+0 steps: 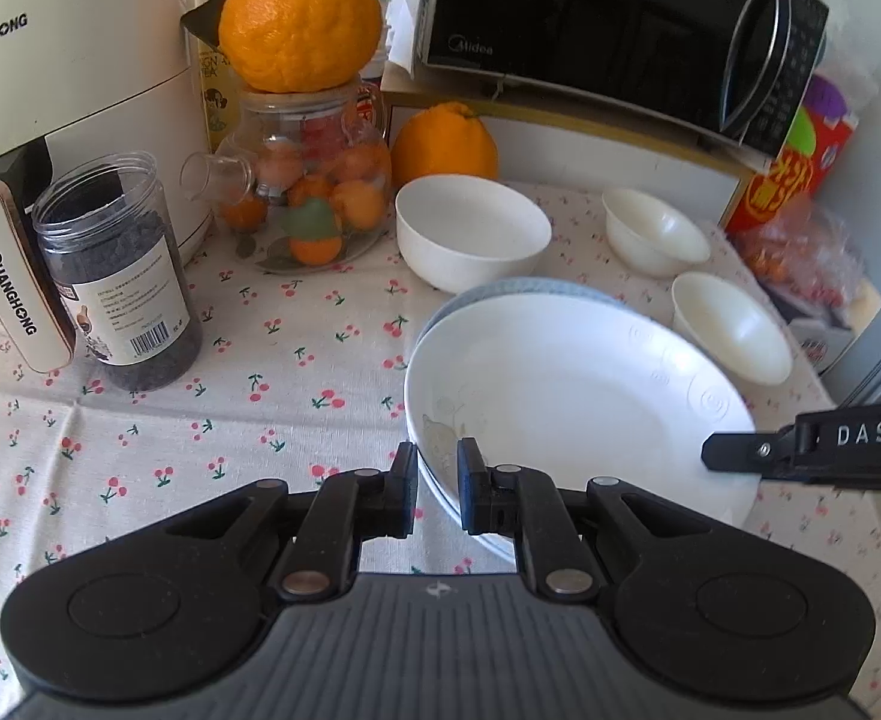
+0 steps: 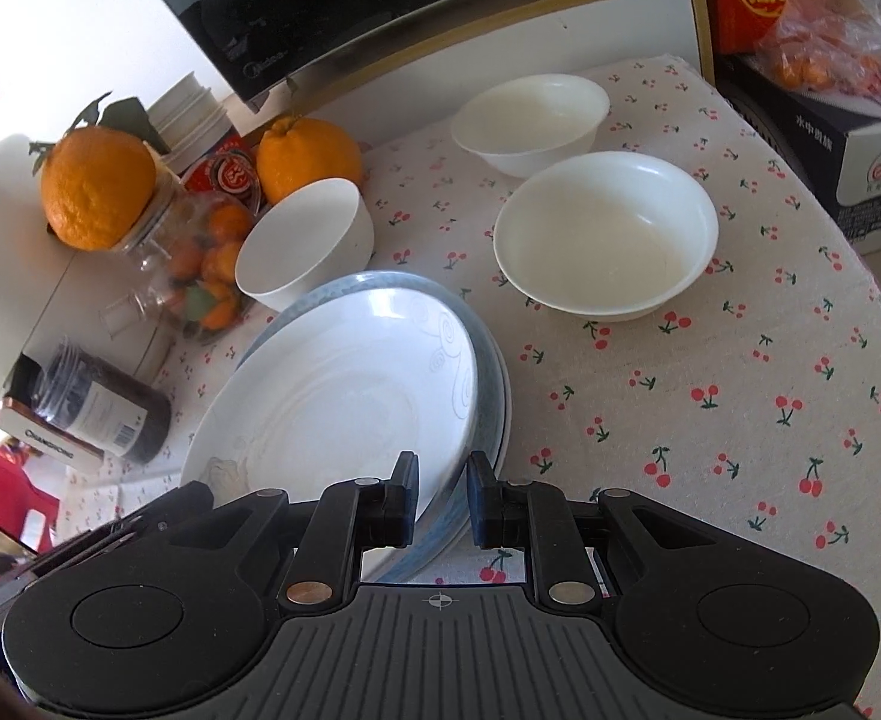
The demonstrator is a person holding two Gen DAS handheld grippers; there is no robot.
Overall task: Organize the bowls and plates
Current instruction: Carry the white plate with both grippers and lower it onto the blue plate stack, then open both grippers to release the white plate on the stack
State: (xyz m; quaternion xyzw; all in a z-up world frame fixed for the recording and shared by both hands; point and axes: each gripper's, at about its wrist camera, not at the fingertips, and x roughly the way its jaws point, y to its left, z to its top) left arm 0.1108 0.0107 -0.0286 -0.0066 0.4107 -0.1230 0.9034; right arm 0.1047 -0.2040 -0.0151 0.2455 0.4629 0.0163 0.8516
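A stack of plates lies on the cherry-print cloth: a white plate (image 1: 578, 396) on top, a blue-rimmed plate (image 2: 491, 384) under it. My left gripper (image 1: 438, 489) is closed on the stack's near rim. My right gripper (image 2: 443, 495) is closed on the opposite rim, its fingers on the white and blue-rimmed plates; it also shows at the right edge of the left wrist view (image 1: 812, 450). A tall white bowl (image 1: 470, 228) stands behind the stack. Two shallow cream bowls (image 2: 605, 234) (image 2: 530, 120) stand to the right.
A white air fryer (image 1: 68, 90), a jar of dark dried fruit (image 1: 119, 270), a glass jar of small oranges (image 1: 308, 180) with a big orange (image 1: 302, 12) on top, a black microwave (image 1: 620, 24), a red box (image 1: 800, 162) and a bagged fruit box (image 2: 830, 90) ring the cloth.
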